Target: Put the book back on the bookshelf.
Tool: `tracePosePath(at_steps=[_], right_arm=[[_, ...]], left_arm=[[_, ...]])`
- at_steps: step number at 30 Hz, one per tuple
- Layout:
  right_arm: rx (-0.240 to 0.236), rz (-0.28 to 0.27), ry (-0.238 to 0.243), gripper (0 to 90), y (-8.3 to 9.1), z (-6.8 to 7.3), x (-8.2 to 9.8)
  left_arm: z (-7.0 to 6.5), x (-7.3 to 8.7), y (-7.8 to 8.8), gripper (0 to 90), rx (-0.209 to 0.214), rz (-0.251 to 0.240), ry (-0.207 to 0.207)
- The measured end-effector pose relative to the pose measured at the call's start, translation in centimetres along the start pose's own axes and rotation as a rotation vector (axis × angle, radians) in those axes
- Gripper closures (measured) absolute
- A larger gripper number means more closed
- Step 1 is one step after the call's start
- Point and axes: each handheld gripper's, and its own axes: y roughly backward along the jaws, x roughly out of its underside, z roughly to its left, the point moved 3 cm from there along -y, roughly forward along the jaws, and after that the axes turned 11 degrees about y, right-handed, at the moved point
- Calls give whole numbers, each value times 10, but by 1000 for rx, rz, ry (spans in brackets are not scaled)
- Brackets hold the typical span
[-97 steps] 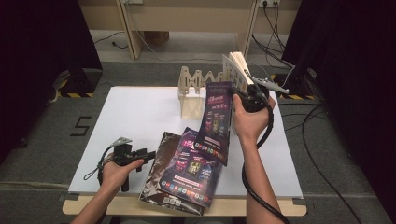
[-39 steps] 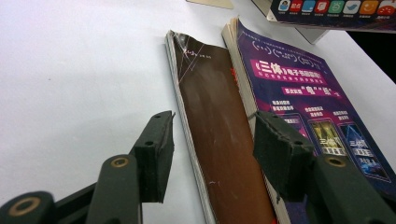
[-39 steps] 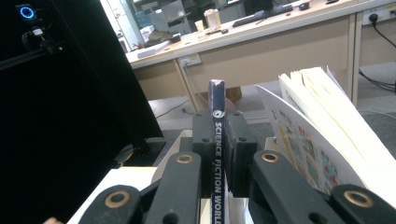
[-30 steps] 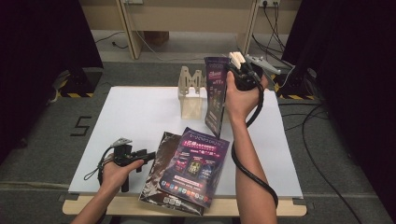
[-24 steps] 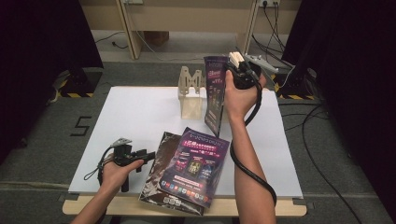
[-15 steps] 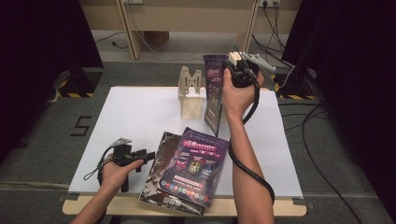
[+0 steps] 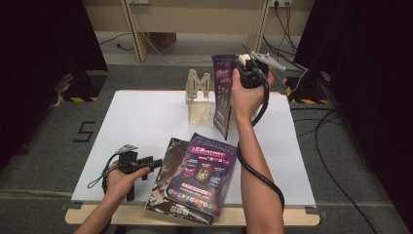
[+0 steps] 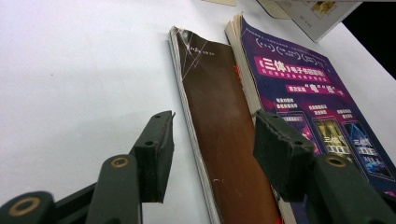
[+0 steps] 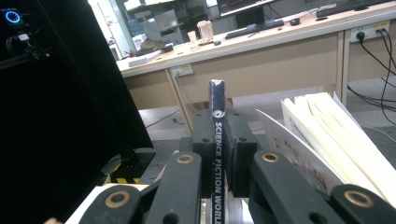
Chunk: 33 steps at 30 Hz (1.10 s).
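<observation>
The right hand-held gripper (image 7: 247,68), clamped on 1 magazine (image 7: 221,100), has swung it upright just beside the wooden rack (image 7: 199,97), ready for slotting. The left hand-held gripper (image 7: 146,164) rests open, far from the rack.

Science-fiction magazine (image 7: 222,100): thin, dark purple cover with pink and white print, spine (image 9: 216,154) lettered "SCIENCE FICTION WORL…". Held upright and lifted, lower edge near the white table (image 7: 146,122), just beside the wooden rack (image 7: 199,97) on its right; pinched at the spine, loose pages (image 9: 327,135) fanning out to one side.

Two more magazines lying flat near the table's front edge, well apart from the rack: purple-covered copy (image 7: 204,173) overlapping a brown-covered copy (image 8: 219,135) with creased, worn cover.
</observation>
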Motion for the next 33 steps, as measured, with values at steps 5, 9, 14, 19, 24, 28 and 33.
tracePosePath(at_steps=[5,9,14,19,24,28,33], right_arm=[[6,-5,6,847,-3,0,-1],[8,-6,8,847,-5,0,-2],[7,-11,16,847,-8,1,-3],[9,-15,17,847,-11,2,-3],[13,-9,18,847,-15,2,-2],[17,-7,23,847,-17,2,-2],[19,-11,22,847,-20,3,-3]], left_arm=[[0,1,0,471,0,2,2],[0,1,0,471,1,3,0],[0,1,0,472,1,3,2],[1,1,-1,471,-3,3,3],[1,0,0,471,-2,1,4],[1,0,0,471,-1,1,4],[2,-1,1,471,-3,0,5]])
